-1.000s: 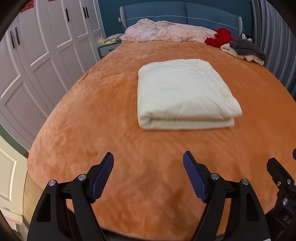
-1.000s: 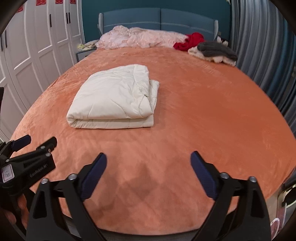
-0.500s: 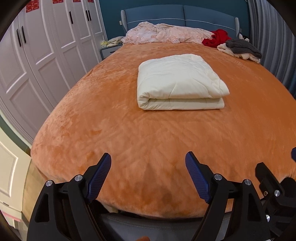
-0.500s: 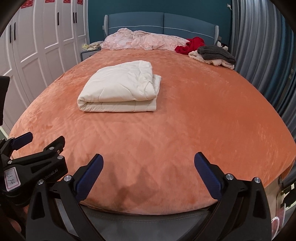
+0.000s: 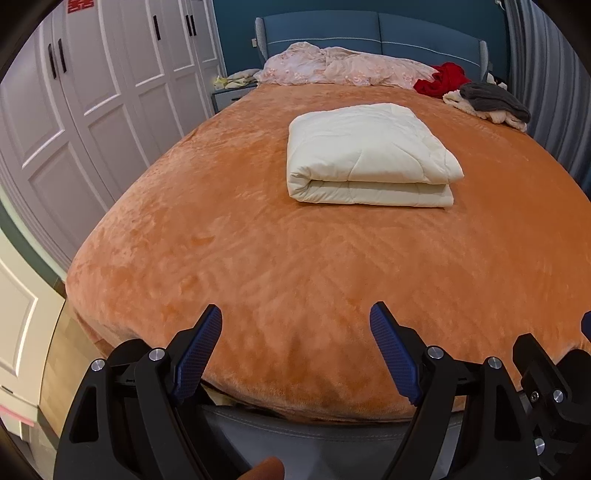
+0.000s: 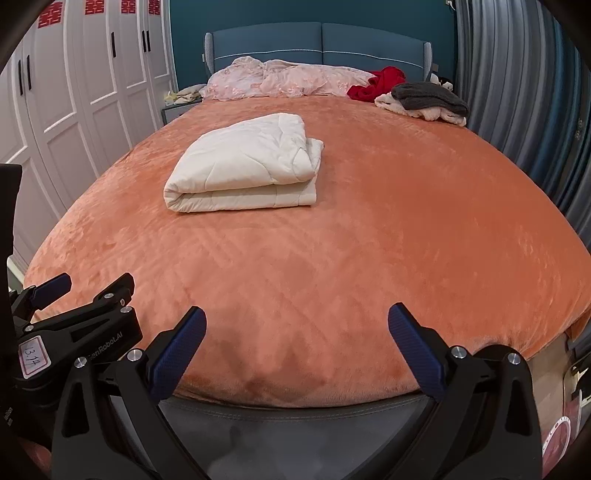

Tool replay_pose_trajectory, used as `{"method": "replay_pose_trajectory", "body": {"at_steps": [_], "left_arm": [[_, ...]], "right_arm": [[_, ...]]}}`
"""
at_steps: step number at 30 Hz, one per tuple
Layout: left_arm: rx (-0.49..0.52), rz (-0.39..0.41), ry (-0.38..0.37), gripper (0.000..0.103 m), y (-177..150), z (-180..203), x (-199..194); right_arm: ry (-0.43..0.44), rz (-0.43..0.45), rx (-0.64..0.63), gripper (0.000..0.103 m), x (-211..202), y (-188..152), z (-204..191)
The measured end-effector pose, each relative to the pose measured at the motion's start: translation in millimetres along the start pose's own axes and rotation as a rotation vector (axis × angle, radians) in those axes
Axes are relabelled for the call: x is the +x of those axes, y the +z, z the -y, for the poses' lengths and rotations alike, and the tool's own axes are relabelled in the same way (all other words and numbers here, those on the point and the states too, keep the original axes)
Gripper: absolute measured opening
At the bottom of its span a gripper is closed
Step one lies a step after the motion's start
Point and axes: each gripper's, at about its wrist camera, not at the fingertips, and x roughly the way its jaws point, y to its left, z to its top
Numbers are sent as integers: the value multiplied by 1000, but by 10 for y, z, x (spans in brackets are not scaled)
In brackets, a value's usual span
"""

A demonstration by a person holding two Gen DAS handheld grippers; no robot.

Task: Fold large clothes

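Observation:
A cream quilted cover lies folded into a thick rectangle in the middle of the orange bed, its folded edge facing me. The right wrist view shows the same cover left of centre on the bed. My left gripper hangs open over the foot edge of the bed, well short of the cover, nothing between its blue pads. My right gripper is open too, empty, over the same edge. The left gripper's black body shows at the left of the right wrist view.
A pink crumpled blanket, a red garment and a grey and cream clothes pile lie at the blue headboard. White wardrobe doors line the left, grey curtains the right. The grey bed base is below.
Both grippers have drawn back from the folded cover toward the foot of the bed; the bed's edge and grey base now show beneath them. Jaws stay wide.

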Motion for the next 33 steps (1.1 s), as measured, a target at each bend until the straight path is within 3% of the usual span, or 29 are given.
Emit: {"method": "replay_pose_trajectory", "body": {"at_steps": [18,33], "left_arm": [[46,71,35,80,-308,-21,3],[32,85,28,80,-317,-38,20]], "right_arm": [[-31,19,-18,96,48,-388,-83],[-33,12,-10,96,87,-329,-93]]}}
